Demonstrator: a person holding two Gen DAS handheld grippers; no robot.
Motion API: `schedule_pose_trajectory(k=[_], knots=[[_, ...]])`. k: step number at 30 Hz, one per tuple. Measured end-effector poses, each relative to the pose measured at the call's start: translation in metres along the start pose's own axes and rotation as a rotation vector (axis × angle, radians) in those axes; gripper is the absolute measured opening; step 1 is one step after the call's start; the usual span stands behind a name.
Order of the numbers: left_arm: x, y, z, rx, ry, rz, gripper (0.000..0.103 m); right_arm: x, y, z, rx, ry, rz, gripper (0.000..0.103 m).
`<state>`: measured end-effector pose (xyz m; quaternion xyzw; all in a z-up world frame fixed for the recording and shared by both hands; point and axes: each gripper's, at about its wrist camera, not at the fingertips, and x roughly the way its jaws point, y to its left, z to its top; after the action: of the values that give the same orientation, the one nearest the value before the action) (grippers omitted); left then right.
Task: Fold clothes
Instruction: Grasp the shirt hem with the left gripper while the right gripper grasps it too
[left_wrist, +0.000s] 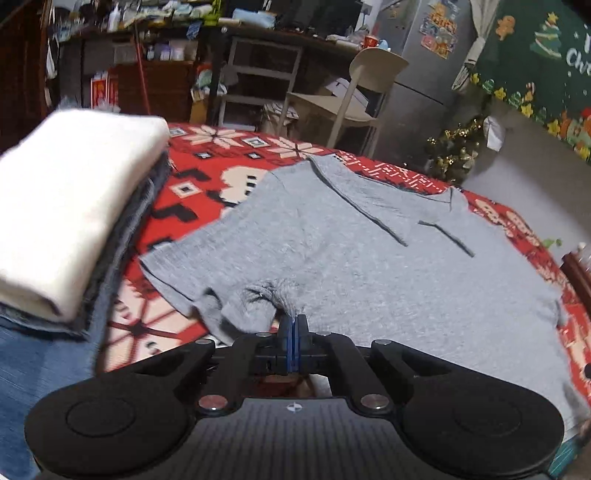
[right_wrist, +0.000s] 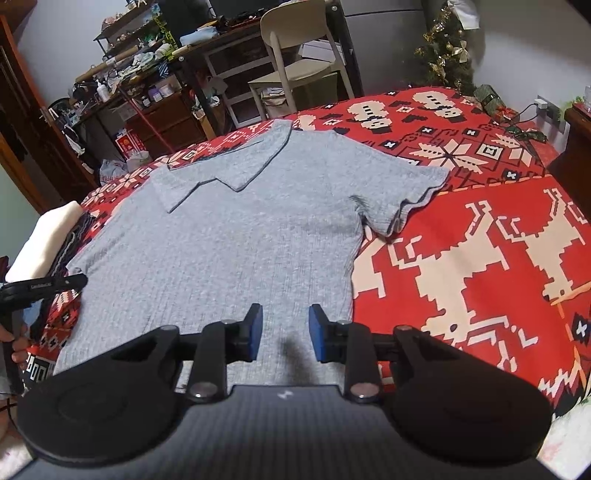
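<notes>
A red blanket with a cream and black knitted-style snowflake and reindeer pattern (right_wrist: 480, 221) covers the bed and carries everything else. On it lies a grey ribbed short-sleeved polo shirt (right_wrist: 236, 236), spread face up, collar toward the far edge and hem toward the cameras; one sleeve lies flat on the blanket at the right of the right wrist view. Beside the shirt, at the left of both views, stands a stack of folded clothes: a folded white garment (left_wrist: 66, 206) rests on top of darker blue and grey folded pieces (left_wrist: 122, 258). The left gripper (left_wrist: 292, 332) has its blue-padded fingers pressed together on a bunched fold of the shirt's near sleeve, which is raised off the blanket. The right gripper (right_wrist: 285, 332) hangs over the shirt's lower body, its fingers apart and holding nothing. A cream plastic chair (right_wrist: 295, 48) stands beyond the bed.
</notes>
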<state>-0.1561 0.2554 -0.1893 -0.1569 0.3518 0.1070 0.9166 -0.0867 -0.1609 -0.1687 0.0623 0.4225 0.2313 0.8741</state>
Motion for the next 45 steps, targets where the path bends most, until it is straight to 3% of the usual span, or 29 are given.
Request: schedule_pose_trajectory(k=[4, 9, 13, 17, 21, 22, 23, 24, 27, 30, 33, 38, 45], knots=[[0.003, 0.001, 0.002, 0.011, 0.018, -0.006, 0.003, -0.004, -0.007, 0.003, 0.008, -0.005, -0.015, 0.03], [-0.01, 0.002, -0.001, -0.037, 0.059, -0.066, 0.008, -0.015, -0.018, 0.004, -0.005, 0.026, -0.06, 0.03], [-0.03, -0.002, -0.01, -0.051, 0.114, -0.107, 0.024, -0.017, -0.025, -0.003, -0.009, 0.087, -0.068, 0.029], [-0.047, -0.008, -0.028, -0.07, 0.176, -0.135, 0.029, -0.015, -0.023, -0.014, -0.005, 0.122, -0.057, 0.029], [-0.052, -0.012, -0.043, -0.069, 0.234, -0.118, 0.029, -0.009, -0.02, -0.022, -0.009, 0.149, -0.058, 0.028], [-0.052, -0.013, -0.046, -0.068, 0.244, -0.117, 0.029, -0.008, -0.019, -0.023, -0.011, 0.154, -0.06, 0.022], [-0.051, -0.014, -0.048, -0.069, 0.254, -0.117, 0.029, -0.007, -0.019, -0.025, -0.014, 0.159, -0.062, 0.008], [-0.052, -0.014, -0.05, -0.066, 0.255, -0.116, 0.029, -0.006, -0.018, -0.027, -0.017, 0.164, -0.064, 0.005], [-0.052, -0.021, -0.05, -0.015, 0.26, -0.101, 0.025, -0.005, -0.016, -0.029, -0.021, 0.176, -0.067, 0.005], [-0.049, -0.024, -0.052, 0.003, 0.272, -0.122, 0.007, -0.006, -0.013, -0.03, -0.033, 0.176, -0.069, 0.004], [-0.053, -0.022, -0.052, -0.013, 0.267, -0.123, 0.003, -0.01, -0.013, -0.029, -0.041, 0.172, -0.074, 0.004], [-0.072, -0.016, -0.046, -0.015, 0.253, -0.112, 0.003, -0.028, -0.022, -0.025, -0.031, 0.165, -0.101, 0.004], [-0.065, -0.011, -0.056, 0.002, 0.316, -0.086, 0.003, -0.024, -0.035, -0.031, 0.006, 0.209, -0.089, 0.004]])
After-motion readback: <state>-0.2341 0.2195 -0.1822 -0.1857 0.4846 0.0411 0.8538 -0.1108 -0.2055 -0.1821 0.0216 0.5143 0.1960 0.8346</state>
